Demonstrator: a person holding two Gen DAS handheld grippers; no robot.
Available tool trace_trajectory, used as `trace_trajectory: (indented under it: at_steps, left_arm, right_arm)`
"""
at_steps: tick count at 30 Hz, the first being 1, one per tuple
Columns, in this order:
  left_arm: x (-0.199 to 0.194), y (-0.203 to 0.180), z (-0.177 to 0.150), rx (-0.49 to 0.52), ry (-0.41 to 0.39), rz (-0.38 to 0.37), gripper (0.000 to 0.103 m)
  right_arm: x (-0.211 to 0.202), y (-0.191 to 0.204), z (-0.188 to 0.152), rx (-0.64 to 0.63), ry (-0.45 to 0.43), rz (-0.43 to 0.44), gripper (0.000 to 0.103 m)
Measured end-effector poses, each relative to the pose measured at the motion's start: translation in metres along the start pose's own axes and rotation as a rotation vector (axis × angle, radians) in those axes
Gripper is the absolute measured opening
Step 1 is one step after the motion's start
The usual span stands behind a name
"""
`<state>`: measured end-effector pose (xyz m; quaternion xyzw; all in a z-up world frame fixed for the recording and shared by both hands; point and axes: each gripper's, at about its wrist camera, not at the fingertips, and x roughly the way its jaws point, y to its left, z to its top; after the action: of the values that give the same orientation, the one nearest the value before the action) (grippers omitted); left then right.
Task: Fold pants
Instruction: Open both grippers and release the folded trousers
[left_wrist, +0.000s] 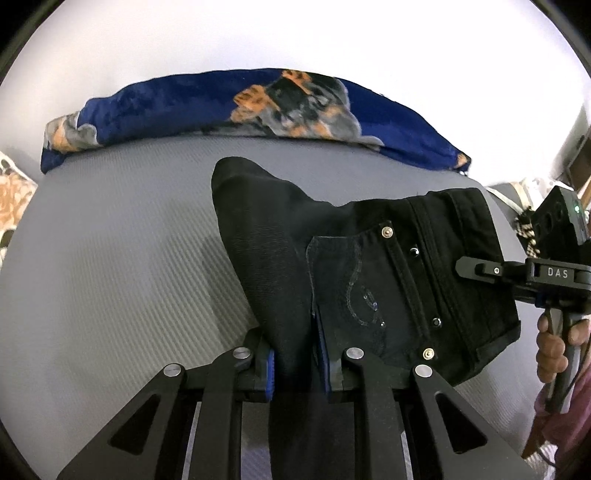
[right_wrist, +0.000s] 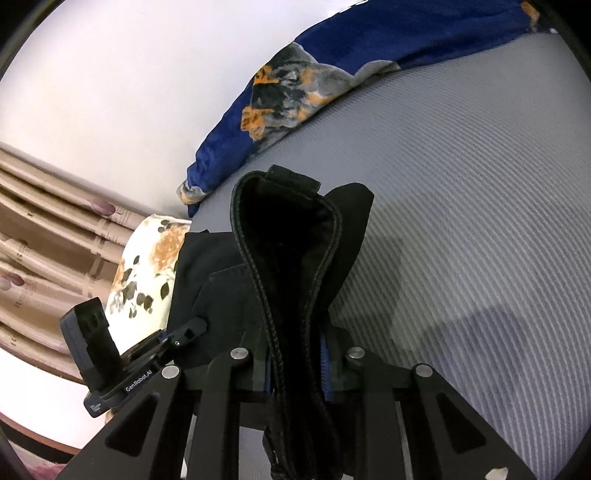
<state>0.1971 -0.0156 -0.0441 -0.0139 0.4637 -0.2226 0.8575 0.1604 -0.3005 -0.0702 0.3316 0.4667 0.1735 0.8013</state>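
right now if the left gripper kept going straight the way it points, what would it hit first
The left gripper is shut on the black pants, so it would only push them ahead. Past the cloth, it points down at the grey bed sheet, likely short of the blue blanket; depth is unclear.

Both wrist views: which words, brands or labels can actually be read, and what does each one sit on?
"DAS": white letters on the body of the right gripper, seen in the left wrist view.
"GenRobot.AI": white letters on the body of the left gripper, seen in the right wrist view.
Small white label on that same gripper's end: too small to read.
Black pants: no readable text.
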Motion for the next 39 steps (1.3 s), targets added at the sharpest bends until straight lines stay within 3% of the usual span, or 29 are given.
trace_trajectory:
  at_steps: [9,14,20,26,31,39]
  left_arm:
    - [0.029,0.041,0.039,-0.049,-0.018,0.009,0.018]
    - [0.06,0.059,0.033,-0.059,0.032,0.051,0.024]
    - [0.076,0.066,0.017,-0.083,0.018,0.084,0.043]
    - [0.067,0.066,0.002,-0.106,0.012,0.109,0.053]
    - [0.045,0.055,-0.016,-0.093,0.005,0.193,0.054]
    - [0.001,0.03,-0.045,-0.08,-0.048,0.327,0.054]
  right_arm:
    - [0.036,0.007,0.051,-0.021,-0.002,-0.029,0.019]
    - [0.057,-0.005,0.055,-0.035,0.0,-0.145,0.021]
    - [0.066,-0.011,0.044,-0.106,-0.002,-0.307,0.044]
    - [0.055,-0.016,0.027,-0.082,0.004,-0.327,0.049]
    - [0.034,-0.012,0.006,-0.071,-0.022,-0.346,0.052]
    - [0.014,0.048,-0.027,-0.294,-0.117,-0.505,0.059]
